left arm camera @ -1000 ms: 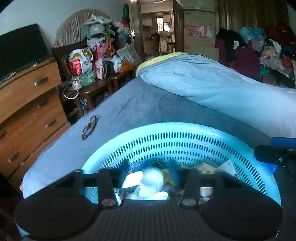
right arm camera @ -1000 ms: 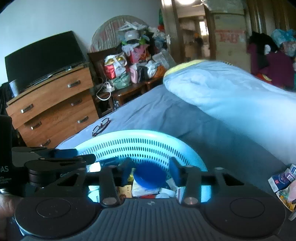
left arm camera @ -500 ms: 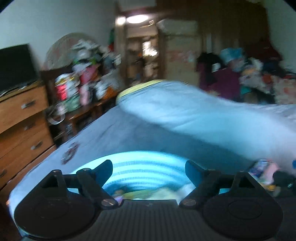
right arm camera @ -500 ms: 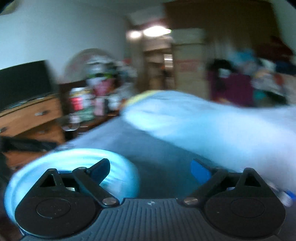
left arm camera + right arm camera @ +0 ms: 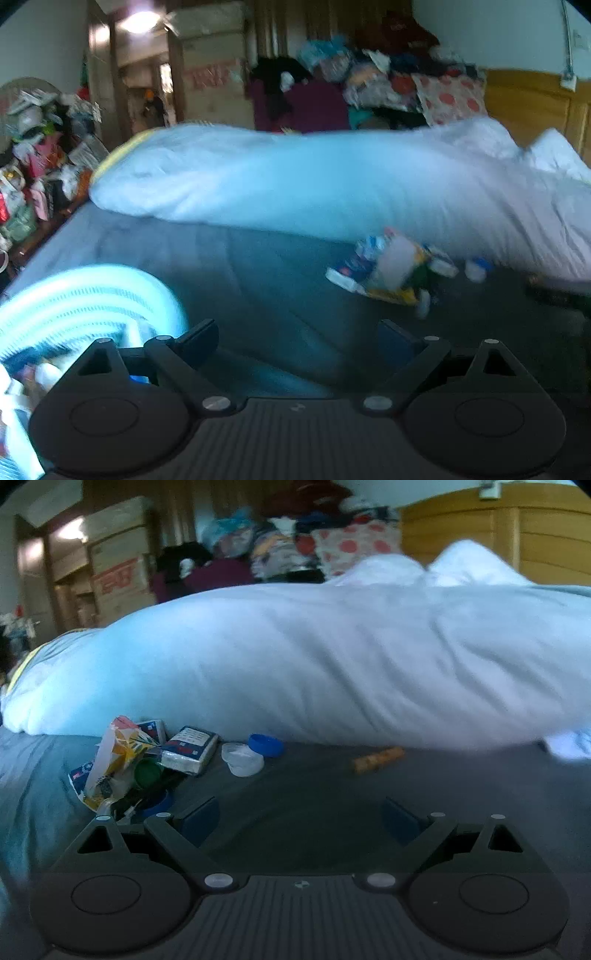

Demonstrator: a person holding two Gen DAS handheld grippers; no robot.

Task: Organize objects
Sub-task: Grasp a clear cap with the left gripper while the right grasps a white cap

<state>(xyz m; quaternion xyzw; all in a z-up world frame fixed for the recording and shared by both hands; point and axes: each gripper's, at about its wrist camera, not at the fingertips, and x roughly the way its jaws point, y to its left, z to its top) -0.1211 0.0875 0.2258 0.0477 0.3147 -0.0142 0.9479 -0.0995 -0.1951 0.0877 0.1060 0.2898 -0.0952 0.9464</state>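
Note:
A light blue perforated basket (image 5: 85, 306) with several small items inside sits on the grey bed sheet at the lower left of the left wrist view. A heap of loose items (image 5: 388, 269) lies on the sheet ahead to the right. In the right wrist view the heap holds a floral packet (image 5: 110, 760), a tissue pack (image 5: 190, 749), a green lid (image 5: 147, 771), a clear tub (image 5: 242, 758), a blue lid (image 5: 266, 744) and an orange stick (image 5: 376, 760). My left gripper (image 5: 297, 343) is open and empty. My right gripper (image 5: 299, 818) is open and empty, just right of the heap.
A big pale blue duvet (image 5: 332, 657) lies across the bed behind the items. Piled clothes and boxes (image 5: 351, 81) stand at the back, a cluttered bench (image 5: 33, 158) on the left, a wooden headboard (image 5: 517, 539) on the right.
Both grippers were nearly shut over the basket, opened and swung right. The basket has slid out to the left and the heap of loose items has come into view.

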